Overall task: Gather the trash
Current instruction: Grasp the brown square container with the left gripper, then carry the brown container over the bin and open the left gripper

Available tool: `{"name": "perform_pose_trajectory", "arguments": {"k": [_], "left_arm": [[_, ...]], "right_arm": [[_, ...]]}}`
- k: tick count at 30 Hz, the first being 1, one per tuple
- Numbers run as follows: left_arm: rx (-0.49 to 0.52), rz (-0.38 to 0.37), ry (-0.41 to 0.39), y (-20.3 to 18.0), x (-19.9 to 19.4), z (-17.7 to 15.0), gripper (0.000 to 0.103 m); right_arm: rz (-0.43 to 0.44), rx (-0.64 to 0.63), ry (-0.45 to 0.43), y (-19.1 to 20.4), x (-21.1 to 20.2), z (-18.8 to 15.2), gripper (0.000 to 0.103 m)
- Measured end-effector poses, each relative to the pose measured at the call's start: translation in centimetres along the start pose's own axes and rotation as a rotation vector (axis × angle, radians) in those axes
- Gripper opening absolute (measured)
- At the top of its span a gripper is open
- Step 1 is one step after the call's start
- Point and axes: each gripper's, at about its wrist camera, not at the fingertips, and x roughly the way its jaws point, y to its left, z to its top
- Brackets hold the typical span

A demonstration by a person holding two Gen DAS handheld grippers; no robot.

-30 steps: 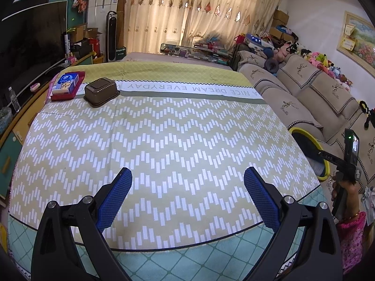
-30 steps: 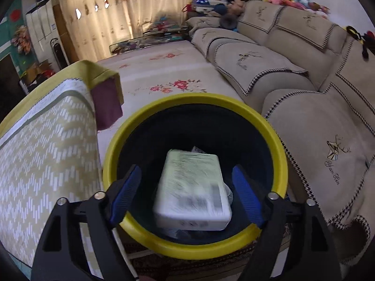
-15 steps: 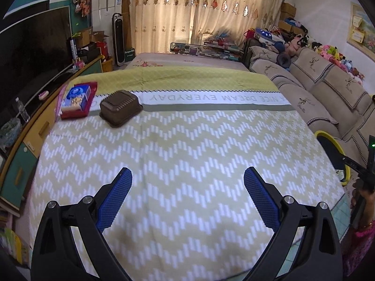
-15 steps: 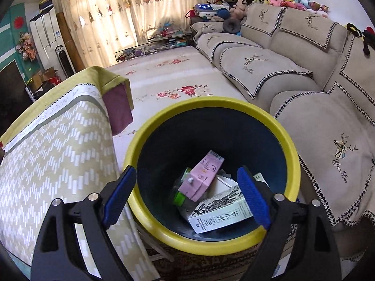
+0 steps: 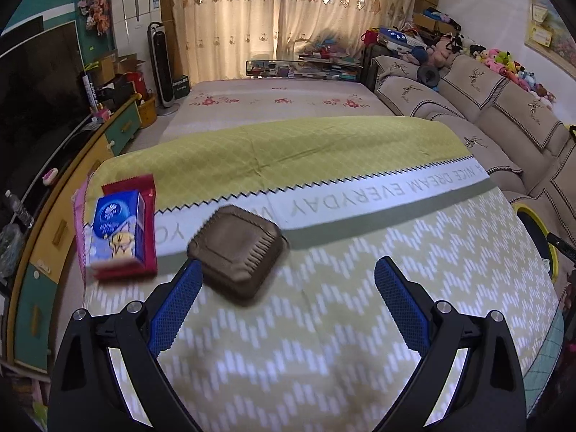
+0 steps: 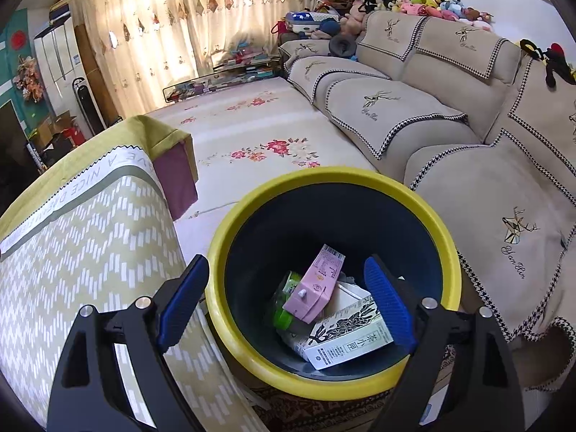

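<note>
Several cartons are lying in the yellow-rimmed bin (image 6: 333, 284): a pink carton (image 6: 316, 286) leaning on a white carton with black print (image 6: 347, 342), a green package (image 6: 286, 300) beside them. The right gripper (image 6: 288, 297) is hanging over the bin's mouth, jaws spread wide and gripping nothing. The left gripper (image 5: 286, 284) is also standing wide and empty above the table's zigzag cloth (image 5: 324, 324), its left pad just beside a brown lidded container (image 5: 235, 252). Near that, a blue box (image 5: 117, 230) is resting on a red wrapper (image 5: 144, 194).
</note>
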Motion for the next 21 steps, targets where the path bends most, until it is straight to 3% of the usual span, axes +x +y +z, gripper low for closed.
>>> {"name": "perform_pose_trajectory", "arguments": {"k": [10,12,16,21], "left_arm": [[0.083,0.018,0.042,3.1,5.3,2.4,0.095],[0.098,0.017,0.057,3.2,6.0,2.4,0.092],[0.117,0.007,0.095,2.9,6.7,2.0,0.071],[0.130,-0.009,0.094,1.5,5.9,1.3,0.071]], "right_arm": [[-0.058,-0.026,0.002,0.9,0.1,0.4,0.083],[-0.057,-0.018,0.003,0.7,0.1,0.4,0.083],[-0.052,-0.014,0.003,0.7,0.1,0.5,0.083],[-0.031,-0.013,-0.001,0.6,-0.1,0.3,0.083]]}}
